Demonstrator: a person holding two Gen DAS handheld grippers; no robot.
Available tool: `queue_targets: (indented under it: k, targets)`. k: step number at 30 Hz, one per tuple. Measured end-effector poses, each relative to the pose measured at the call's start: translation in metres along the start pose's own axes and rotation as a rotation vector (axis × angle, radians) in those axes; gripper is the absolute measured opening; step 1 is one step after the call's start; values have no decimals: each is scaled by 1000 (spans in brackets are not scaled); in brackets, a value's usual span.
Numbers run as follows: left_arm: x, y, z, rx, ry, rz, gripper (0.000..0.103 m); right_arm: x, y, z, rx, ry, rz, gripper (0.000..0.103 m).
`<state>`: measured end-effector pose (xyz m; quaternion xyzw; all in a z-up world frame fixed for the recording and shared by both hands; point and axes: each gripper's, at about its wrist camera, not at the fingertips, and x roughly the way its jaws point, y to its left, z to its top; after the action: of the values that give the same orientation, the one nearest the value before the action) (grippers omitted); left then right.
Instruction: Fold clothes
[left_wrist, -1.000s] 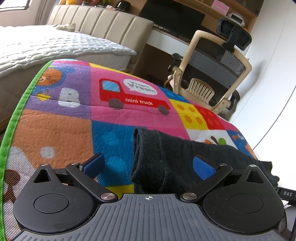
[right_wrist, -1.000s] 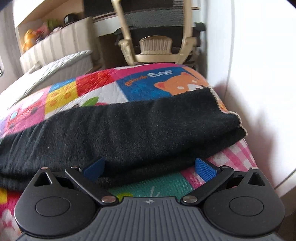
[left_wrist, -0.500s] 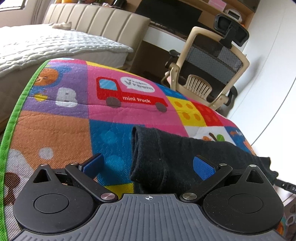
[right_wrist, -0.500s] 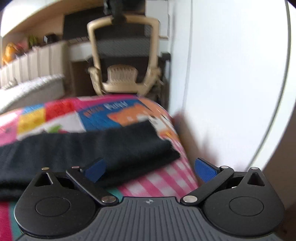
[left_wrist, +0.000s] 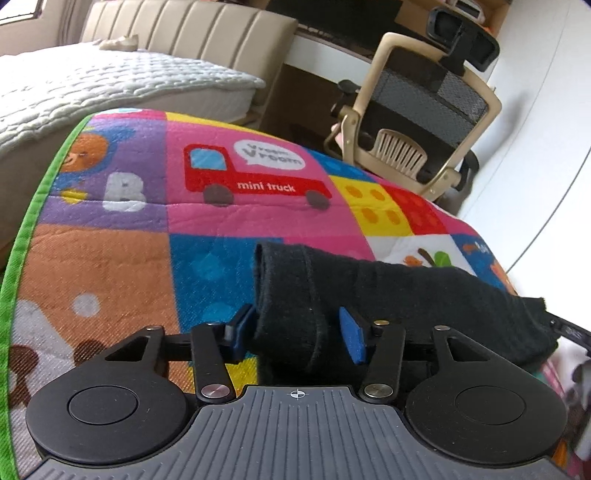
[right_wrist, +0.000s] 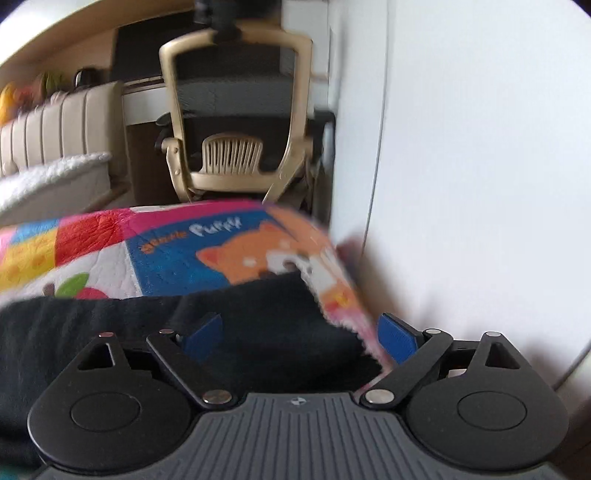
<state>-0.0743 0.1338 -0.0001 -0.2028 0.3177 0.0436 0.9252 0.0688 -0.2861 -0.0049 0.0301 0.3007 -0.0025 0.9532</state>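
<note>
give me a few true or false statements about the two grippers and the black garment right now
1. The left gripper has its fingers closed on the black garment. True.
2. The right gripper is clamped shut on the garment. False: its fingers stand wide apart, with the cloth lying between them.
3. The garment lies on a plain white sheet. False: it lies on a colourful play mat.
4. An office chair stands beyond the mat. True.

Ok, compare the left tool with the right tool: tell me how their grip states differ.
The left tool has its fingers closed in on the folded end of the black garment; the right tool has its fingers spread wide, with the garment's other end lying loose between them. Both have blue pads and point toward the office chair.
</note>
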Motion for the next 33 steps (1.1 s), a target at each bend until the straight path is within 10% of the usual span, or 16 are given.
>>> queue_targets:
  k: [2, 5, 9, 20, 24, 33]
  targets:
    - [0, 0, 0, 13, 4, 0, 50, 6, -12, -1, 73, 52, 103, 88]
    - [-1, -3, -1, 40, 5, 11, 49, -2, -13, -3, 62, 48, 115, 35]
    - [-8, -1, -5, 65, 6, 8, 41, -17, -26, -6, 85, 68, 162, 14]
    - [-86, 16, -28, 142, -82, 45, 43, -101, 0, -28, -79, 49, 358, 23]
    - [-108, 16, -26, 171, -147, 85, 80, -126, 40, -32, -255, 10, 425, 24]
    - [-117, 12, -31, 225, -154, 91, 91, -161, 161, -61, -677, -22, 684, 42]
